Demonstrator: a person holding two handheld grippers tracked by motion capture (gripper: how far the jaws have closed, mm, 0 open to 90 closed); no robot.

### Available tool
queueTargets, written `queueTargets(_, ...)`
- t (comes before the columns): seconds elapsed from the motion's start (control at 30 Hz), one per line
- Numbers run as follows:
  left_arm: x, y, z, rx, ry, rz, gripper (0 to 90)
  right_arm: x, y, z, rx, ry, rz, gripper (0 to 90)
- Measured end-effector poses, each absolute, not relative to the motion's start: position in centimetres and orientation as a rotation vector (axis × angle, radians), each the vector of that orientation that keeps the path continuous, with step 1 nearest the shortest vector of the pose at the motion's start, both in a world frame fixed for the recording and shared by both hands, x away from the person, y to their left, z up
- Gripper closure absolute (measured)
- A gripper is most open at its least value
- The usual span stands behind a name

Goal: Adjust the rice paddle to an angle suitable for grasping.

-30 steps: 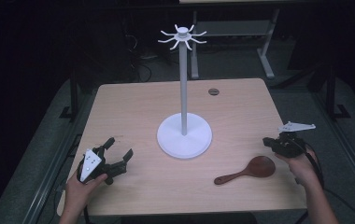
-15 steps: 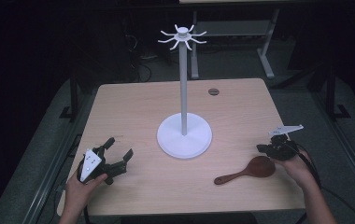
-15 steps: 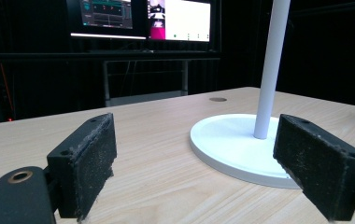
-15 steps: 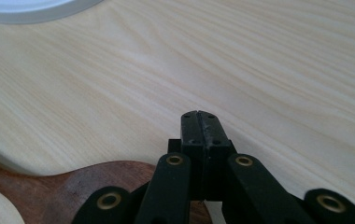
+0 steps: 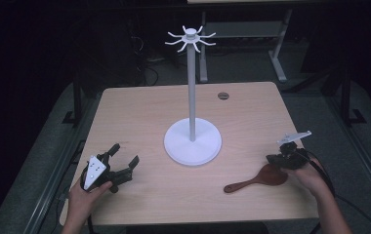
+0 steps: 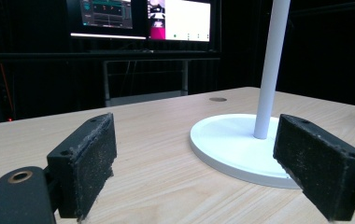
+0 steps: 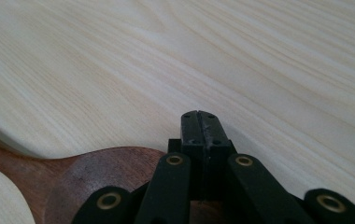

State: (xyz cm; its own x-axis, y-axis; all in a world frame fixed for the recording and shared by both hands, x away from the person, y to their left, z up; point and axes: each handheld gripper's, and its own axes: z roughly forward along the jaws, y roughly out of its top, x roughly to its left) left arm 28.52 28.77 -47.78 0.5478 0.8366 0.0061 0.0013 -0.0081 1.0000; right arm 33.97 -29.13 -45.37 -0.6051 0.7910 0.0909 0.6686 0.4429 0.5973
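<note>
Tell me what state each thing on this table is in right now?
Left gripper: jaws wide open, nothing between them, resting low on the table.
Right gripper: jaws shut together, over the wooden spoon's bowl.
Wooden spoon: lying flat on the table.
White stand: upright, its top hooks bare.
Table: bearing the stand and spoon.

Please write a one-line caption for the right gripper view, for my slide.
Right gripper, fingers shut with nothing between them, just above the wooden spoon on the table.
</note>
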Motion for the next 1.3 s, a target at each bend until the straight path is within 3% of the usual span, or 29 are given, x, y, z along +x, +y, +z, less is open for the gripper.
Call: queueTargets(1.3,28.5,28.8,-47.8,1.444,0.770,0.780,12.9,31.1,-30.0,-44.7,1.208,2.590,0.927,89.9)
